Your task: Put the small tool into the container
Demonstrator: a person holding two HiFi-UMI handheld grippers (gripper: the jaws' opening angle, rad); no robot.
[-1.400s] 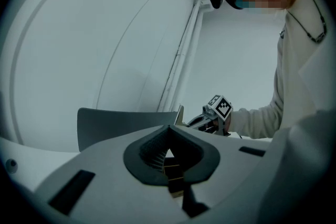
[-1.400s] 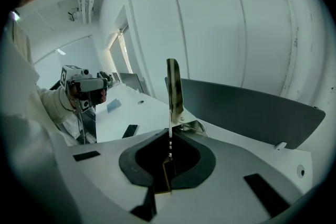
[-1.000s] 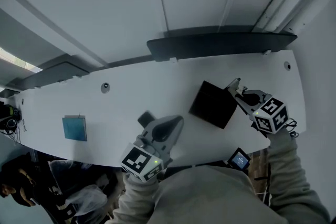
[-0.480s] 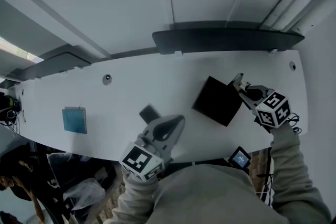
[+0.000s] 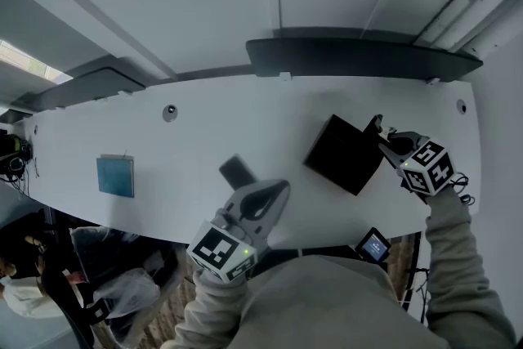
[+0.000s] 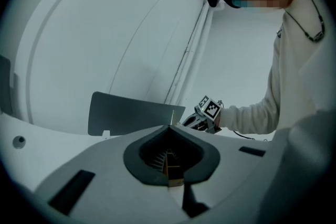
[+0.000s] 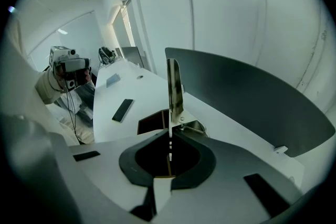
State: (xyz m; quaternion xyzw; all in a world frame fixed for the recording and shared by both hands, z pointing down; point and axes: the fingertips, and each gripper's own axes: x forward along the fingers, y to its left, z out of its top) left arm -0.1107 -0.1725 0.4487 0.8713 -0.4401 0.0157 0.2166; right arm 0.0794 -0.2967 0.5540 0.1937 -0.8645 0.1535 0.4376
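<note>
Shiny metal tool (image 7: 175, 86); matt black container (image 5: 343, 153)

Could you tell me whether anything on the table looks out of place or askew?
Nothing looks spilled or damaged. The black container sits skewed to the table edge, and the right tongs grip the small tool near its corner.

Head view: above, steeply down on your counter (image 5: 204, 135). Gripper views: low, close; left one faces the right tool (image 6: 209, 110).

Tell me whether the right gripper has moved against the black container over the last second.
No. The right gripper, shut on the small tool, still sits at the black container's right edge; only the whole view has shifted.
</note>
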